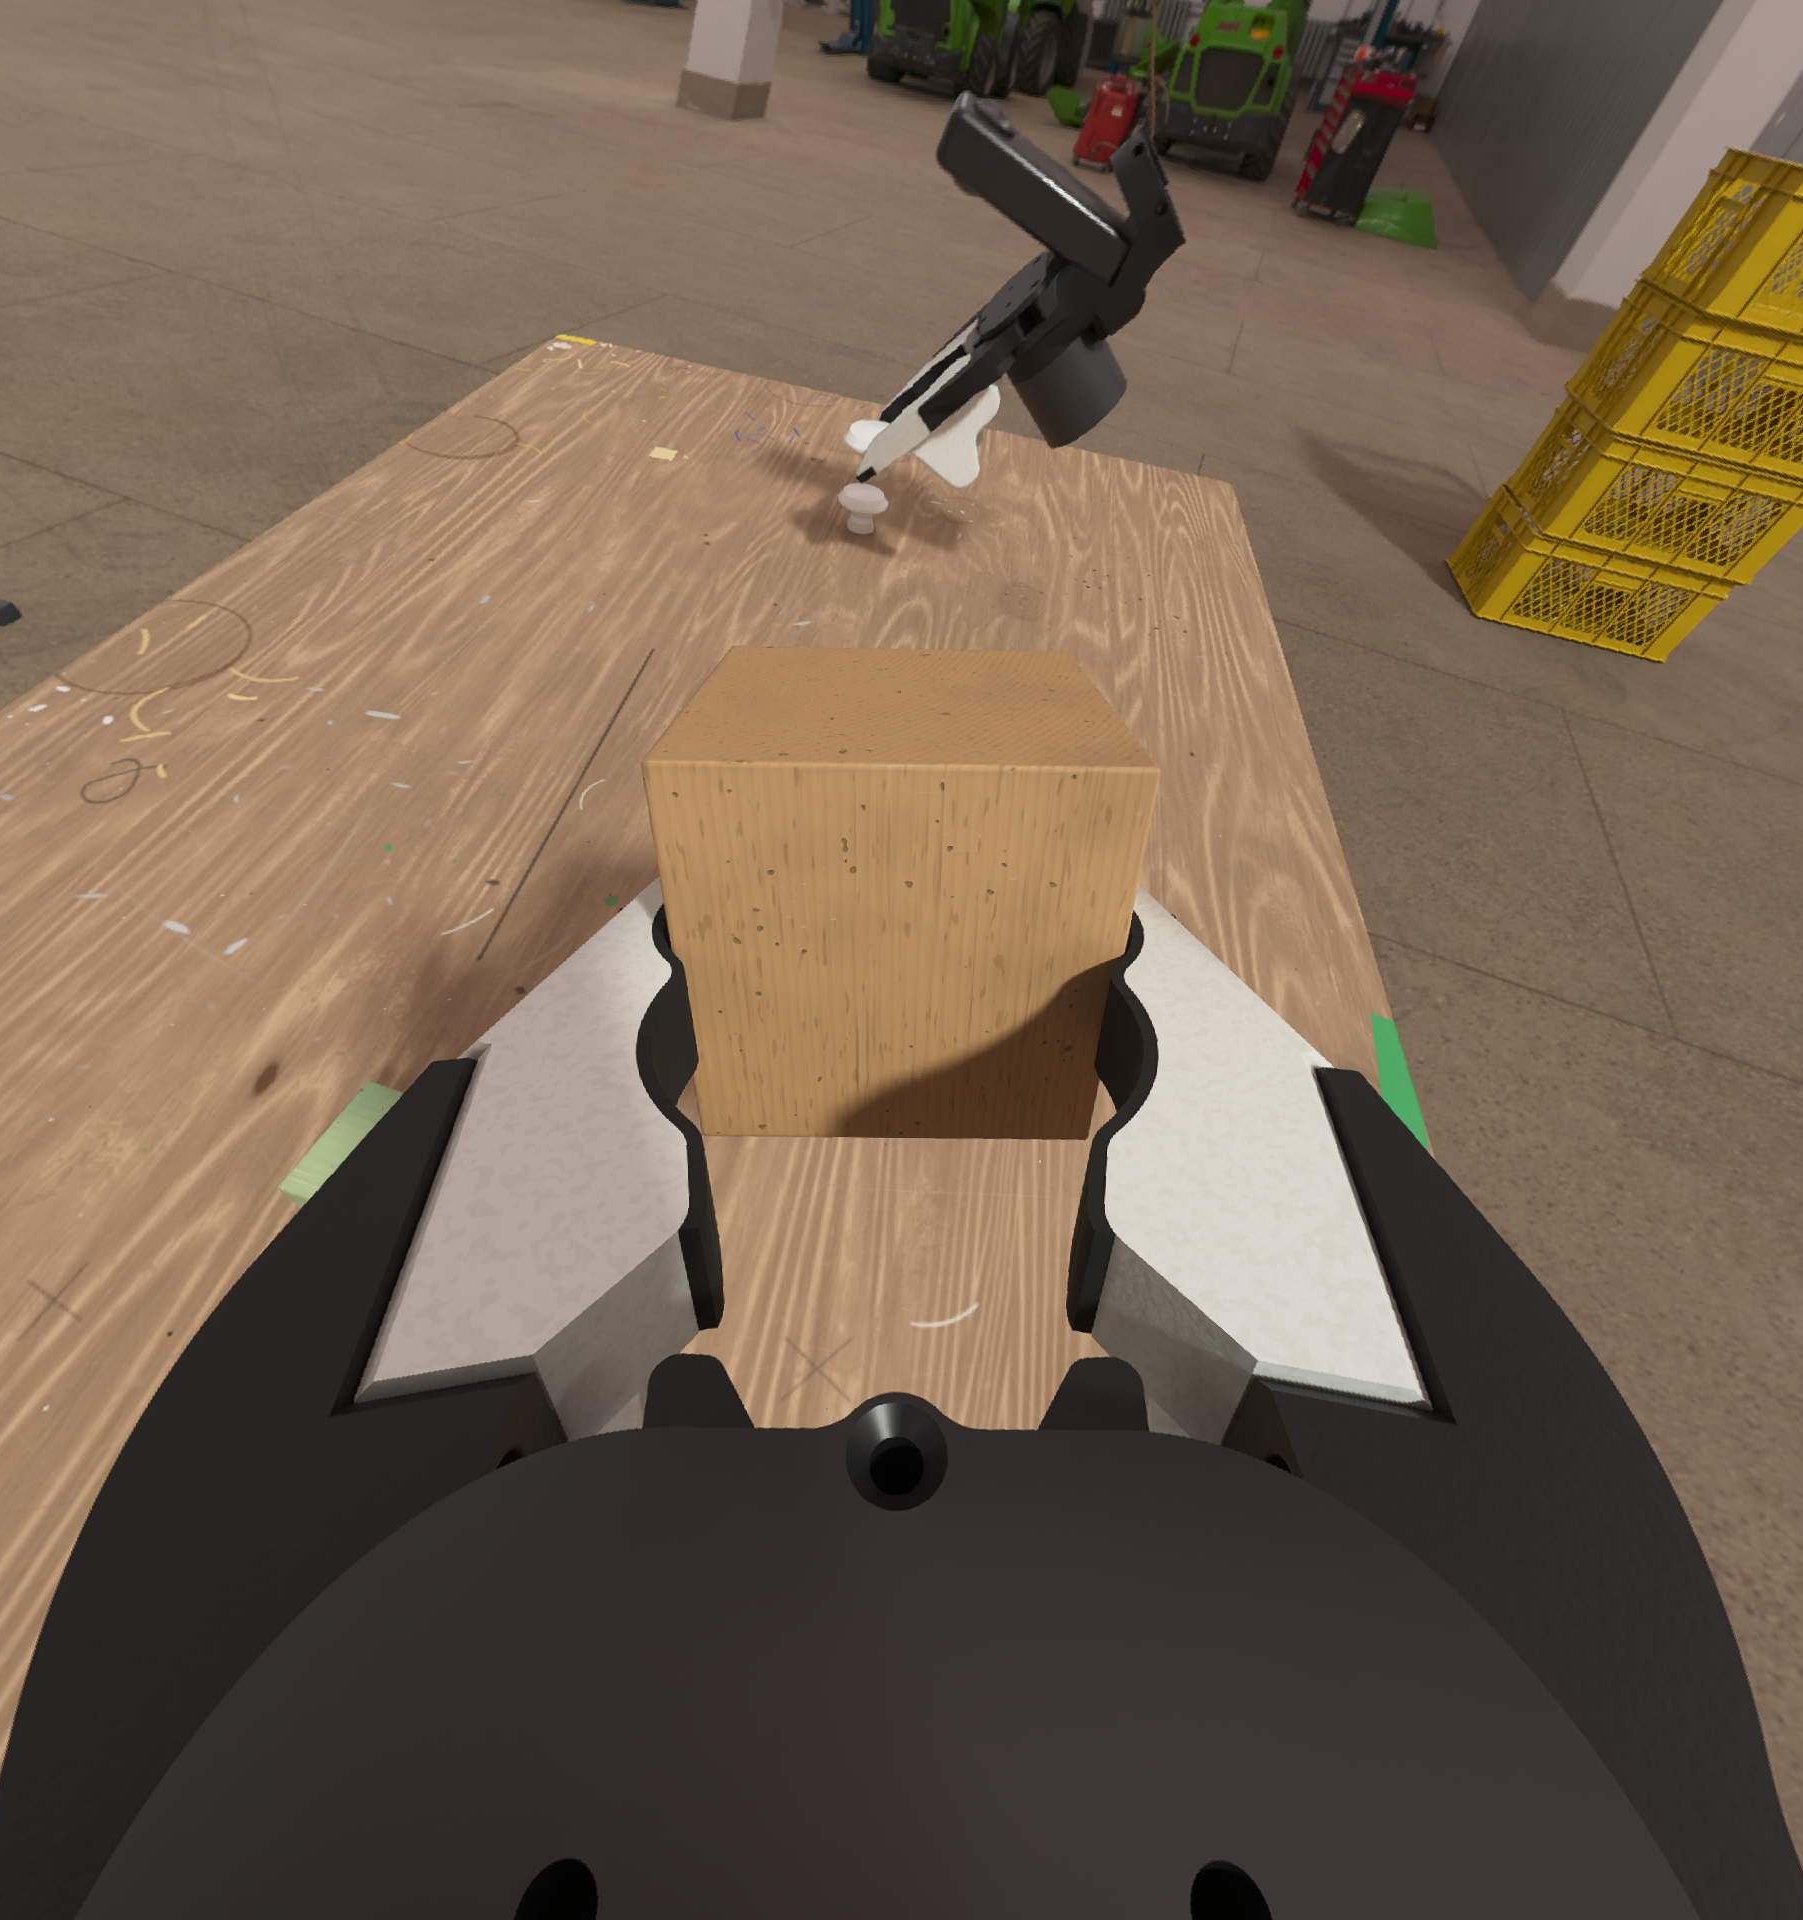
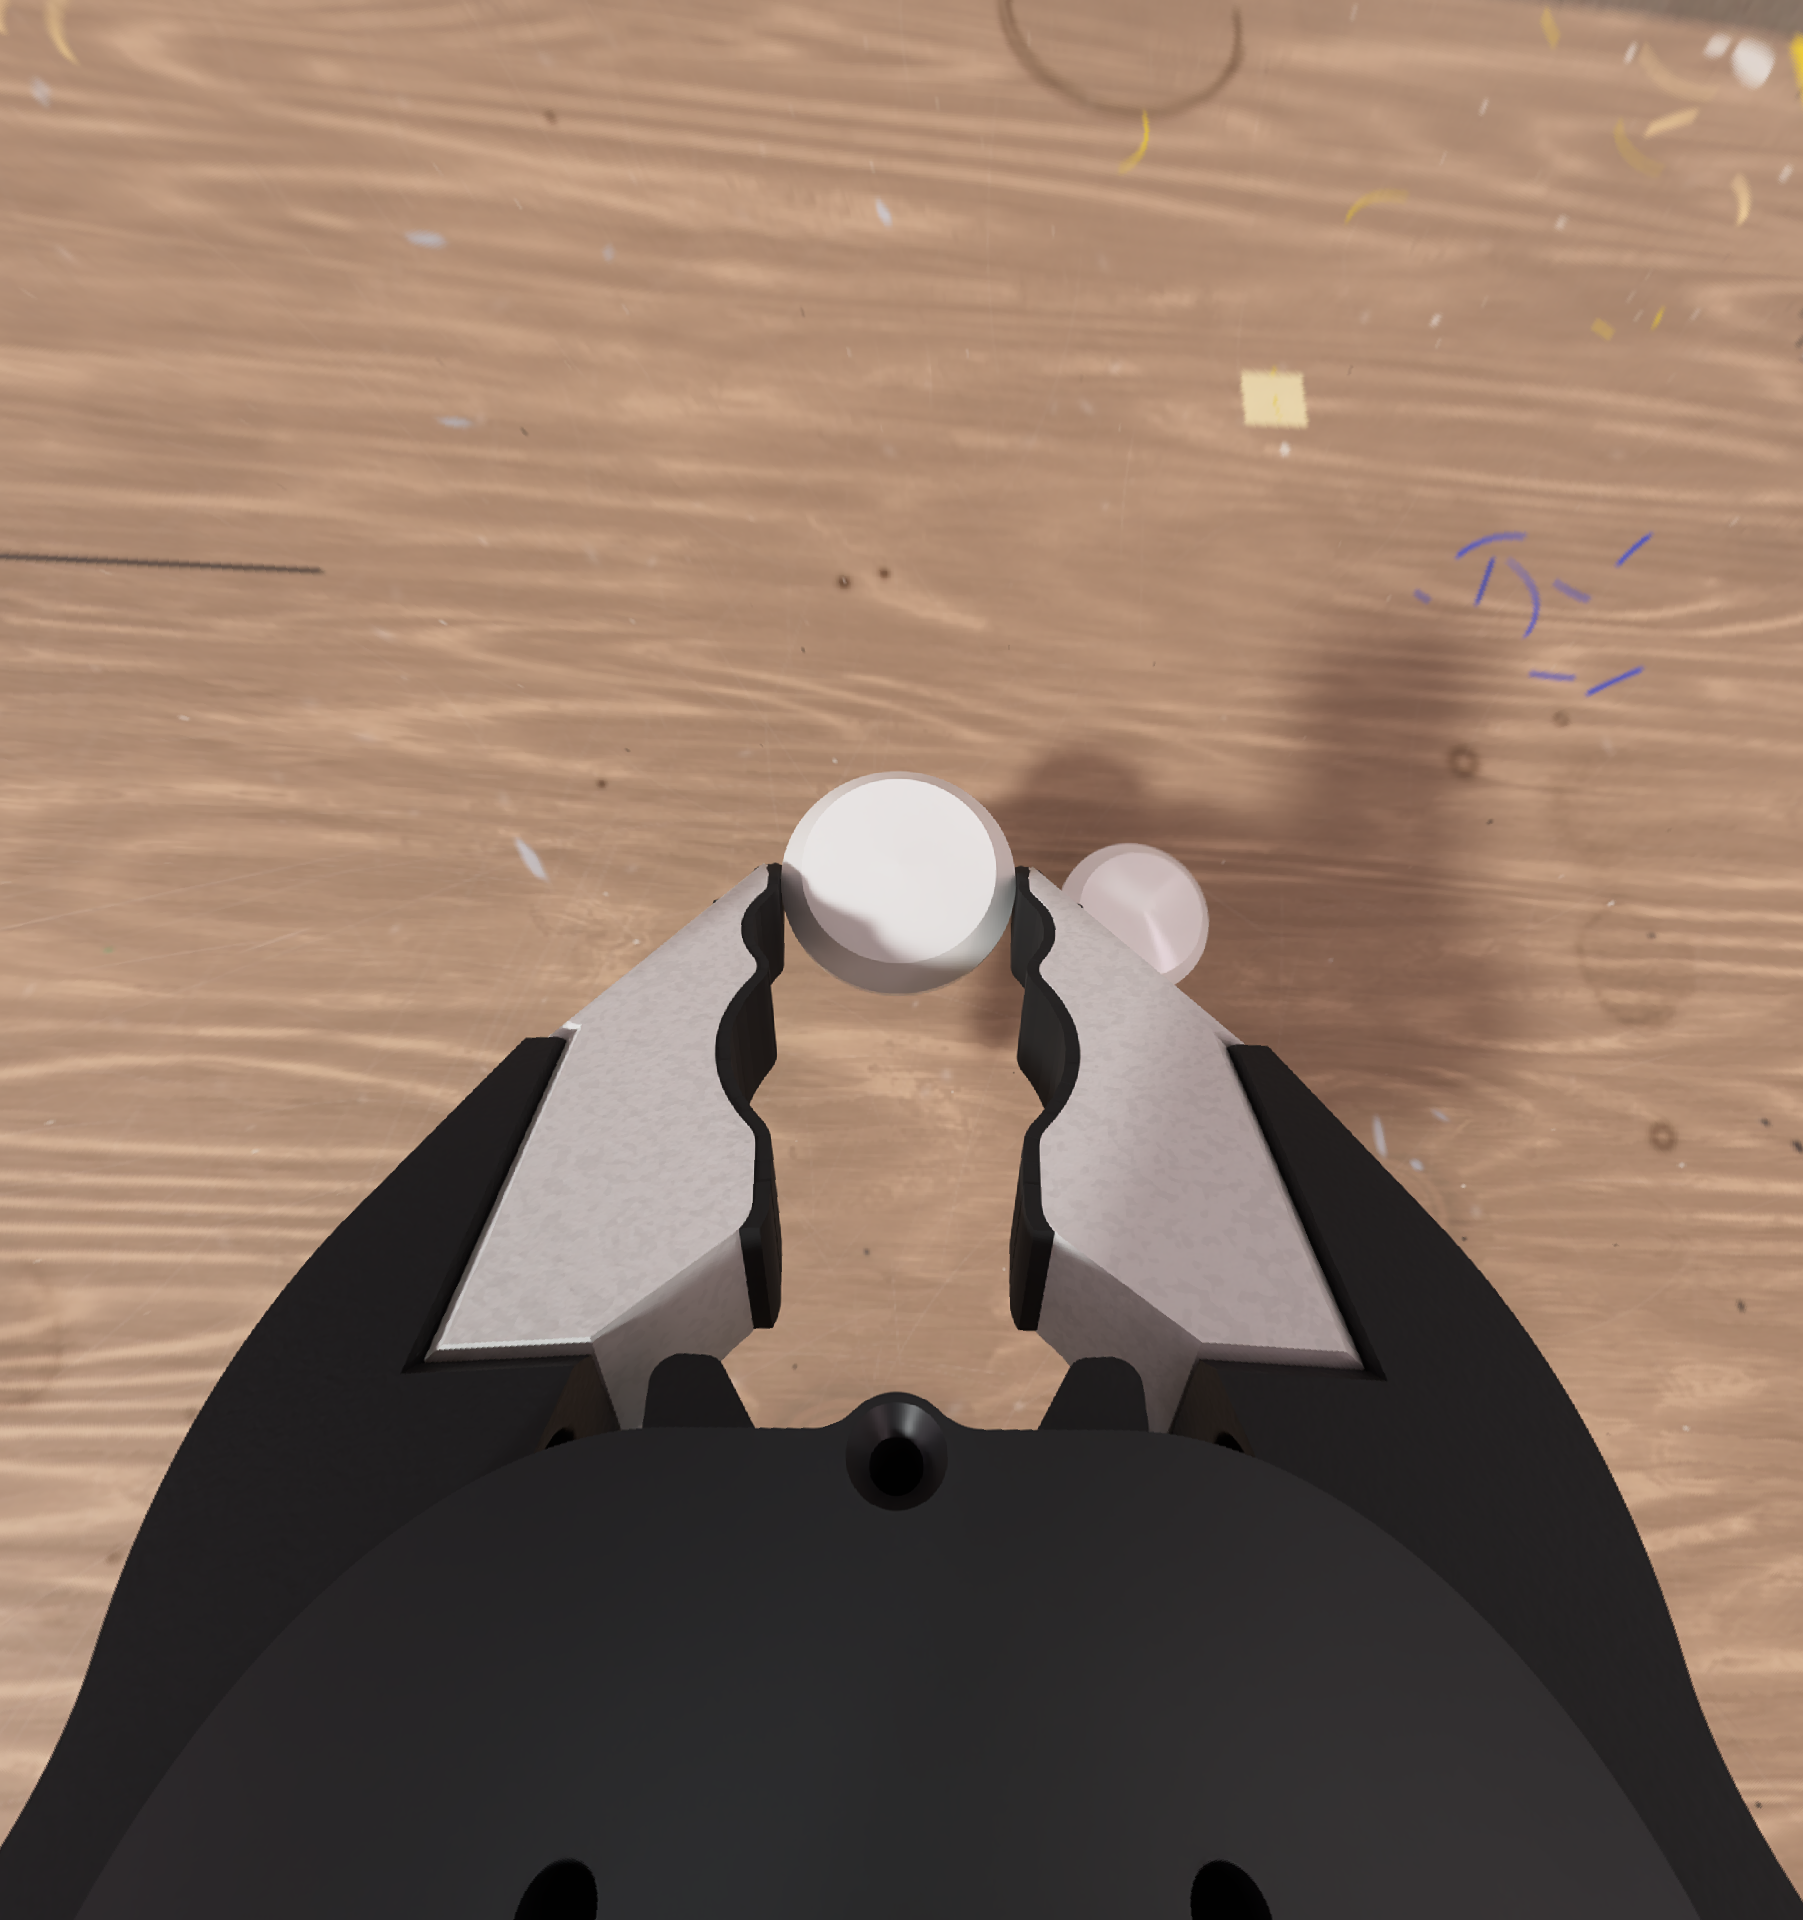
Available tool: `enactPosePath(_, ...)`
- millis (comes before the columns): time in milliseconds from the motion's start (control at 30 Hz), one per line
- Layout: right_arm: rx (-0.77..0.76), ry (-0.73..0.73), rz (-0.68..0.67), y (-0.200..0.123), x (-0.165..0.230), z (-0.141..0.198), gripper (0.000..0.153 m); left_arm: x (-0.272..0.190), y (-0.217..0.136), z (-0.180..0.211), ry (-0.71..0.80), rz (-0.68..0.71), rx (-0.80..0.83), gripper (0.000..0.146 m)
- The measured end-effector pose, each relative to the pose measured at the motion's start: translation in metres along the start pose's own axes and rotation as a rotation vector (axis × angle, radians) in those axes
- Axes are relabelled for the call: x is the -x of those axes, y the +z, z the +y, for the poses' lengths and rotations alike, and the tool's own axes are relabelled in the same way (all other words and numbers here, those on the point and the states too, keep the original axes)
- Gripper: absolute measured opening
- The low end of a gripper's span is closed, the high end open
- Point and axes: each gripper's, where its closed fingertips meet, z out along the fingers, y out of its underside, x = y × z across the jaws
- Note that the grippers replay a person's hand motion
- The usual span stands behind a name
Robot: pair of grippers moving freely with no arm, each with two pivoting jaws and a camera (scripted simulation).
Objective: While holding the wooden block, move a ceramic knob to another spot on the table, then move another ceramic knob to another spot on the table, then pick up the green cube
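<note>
My left gripper (image 1: 897,935) is shut on the wooden block (image 1: 902,883), a tan cube held just above the table (image 1: 305,831). My right gripper (image 2: 897,894) points steeply down, and its pads touch both sides of a white ceramic knob (image 2: 897,883). From the left wrist view, the right gripper (image 1: 866,476) is at the table's far end, with that knob (image 1: 861,504) at its tips and low at the table surface. A second white knob (image 2: 1136,914) lies just outside the right finger; it also shows in the left wrist view (image 1: 861,434). A light green block (image 1: 341,1143) peeks out beside my left finger, mostly hidden.
A bright green patch (image 1: 1396,1081) sits at the table's right edge; I cannot tell whether it is flat or a solid thing. Yellow crates (image 1: 1686,416) are stacked on the floor to the right. Green vehicles (image 1: 1229,73) stand far back.
</note>
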Motion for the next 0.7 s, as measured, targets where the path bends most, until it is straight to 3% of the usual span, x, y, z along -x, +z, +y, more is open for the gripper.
enactPosePath(333,0.134,0.039,0.012,0.041,0.002,0.021,0.044,0.007,-0.004,0.001,-0.016,-0.004,-0.010,0.078)
enactPosePath(700,0.271,0.043,0.003,0.050,0.009,0.040,0.044,0.009,-0.003,0.001,-0.022,-0.003,-0.009,0.078)
